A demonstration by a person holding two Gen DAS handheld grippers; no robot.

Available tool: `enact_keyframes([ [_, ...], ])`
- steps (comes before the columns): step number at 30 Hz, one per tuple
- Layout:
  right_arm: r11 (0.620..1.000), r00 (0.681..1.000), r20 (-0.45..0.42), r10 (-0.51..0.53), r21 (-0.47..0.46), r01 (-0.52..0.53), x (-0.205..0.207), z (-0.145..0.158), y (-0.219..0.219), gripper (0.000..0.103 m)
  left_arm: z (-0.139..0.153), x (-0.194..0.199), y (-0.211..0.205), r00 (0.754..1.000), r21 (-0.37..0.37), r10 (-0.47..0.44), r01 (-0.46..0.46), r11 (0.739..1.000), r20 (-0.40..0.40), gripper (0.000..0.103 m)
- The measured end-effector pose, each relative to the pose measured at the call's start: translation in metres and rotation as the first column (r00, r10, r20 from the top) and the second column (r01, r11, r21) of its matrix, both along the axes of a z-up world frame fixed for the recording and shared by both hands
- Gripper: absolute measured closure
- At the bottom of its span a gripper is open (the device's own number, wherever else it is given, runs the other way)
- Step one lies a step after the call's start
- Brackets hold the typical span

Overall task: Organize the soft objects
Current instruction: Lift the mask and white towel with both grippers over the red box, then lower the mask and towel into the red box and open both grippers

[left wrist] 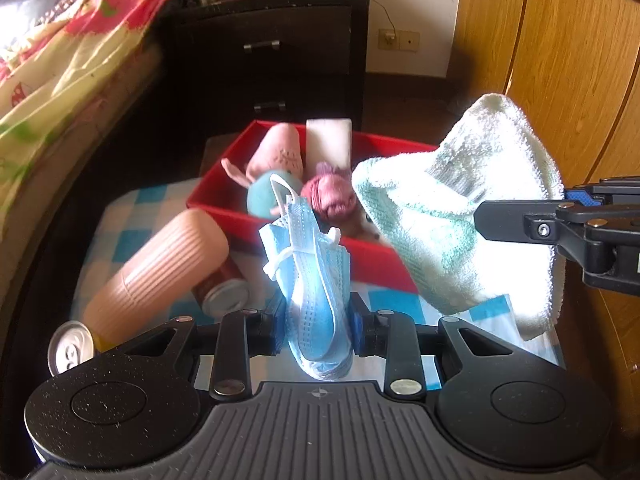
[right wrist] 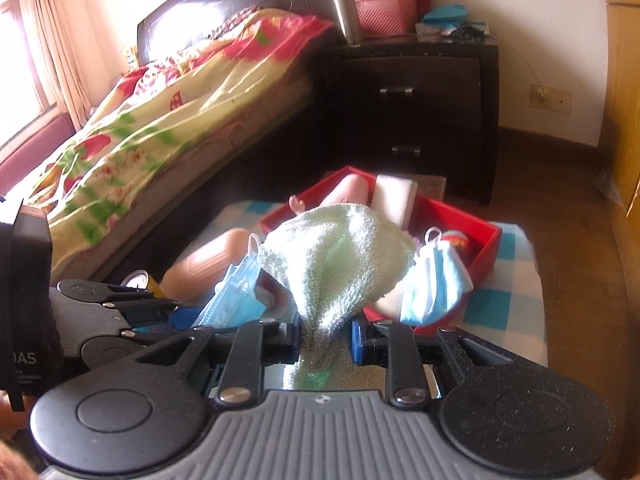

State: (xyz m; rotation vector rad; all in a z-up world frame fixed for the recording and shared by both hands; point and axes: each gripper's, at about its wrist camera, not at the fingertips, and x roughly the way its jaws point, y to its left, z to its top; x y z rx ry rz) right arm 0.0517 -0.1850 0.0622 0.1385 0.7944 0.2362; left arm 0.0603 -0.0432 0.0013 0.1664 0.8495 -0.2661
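Observation:
My left gripper (left wrist: 318, 330) is shut on a blue face mask (left wrist: 310, 280) and holds it up in front of the red box (left wrist: 224, 210). My right gripper (right wrist: 326, 338) is shut on a pale green towel (right wrist: 336, 264), which also shows at the right of the left wrist view (left wrist: 452, 216), lifted near the box. The box holds a pink sock (left wrist: 278, 152), a teal ball (left wrist: 262, 196), a pink knitted toy (left wrist: 332, 196) and a white sponge (left wrist: 329, 142). A second blue mask (right wrist: 434, 284) hangs over the box's near wall. The left gripper's mask also shows in the right wrist view (right wrist: 236, 296).
A ribbed pink cup (left wrist: 156, 272) lies on the blue checked cloth (left wrist: 132, 216) with two cans (left wrist: 224, 292) beside it. A bed (right wrist: 160, 128) runs along the left. A dark nightstand (right wrist: 412, 112) stands behind the box. A wooden wardrobe (left wrist: 560, 60) is on the right.

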Motion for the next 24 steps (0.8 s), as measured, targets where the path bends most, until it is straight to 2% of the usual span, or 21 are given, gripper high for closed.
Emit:
enact_keyframes([
  [12,0.998,0.993,0.104,-0.059,0.008,0.058,0.025,0.031,-0.010,0.101,0.018,0.037,0.001,0.998,-0.058,0.045,-0.042,0.997,0.044,0.072],
  [20,0.996,0.987,0.135,-0.090,-0.003,0.092,0.056,0.030,-0.016,0.101,0.024,0.075,-0.012,0.997,-0.088,0.050,-0.045,0.995,0.064,0.072],
  [24,0.993,0.986,0.123,-0.114,0.012,0.114,0.076,0.020,-0.023,0.101,0.021,0.094,-0.021,0.996,-0.093,0.050,-0.043,0.995,0.069,0.072],
])
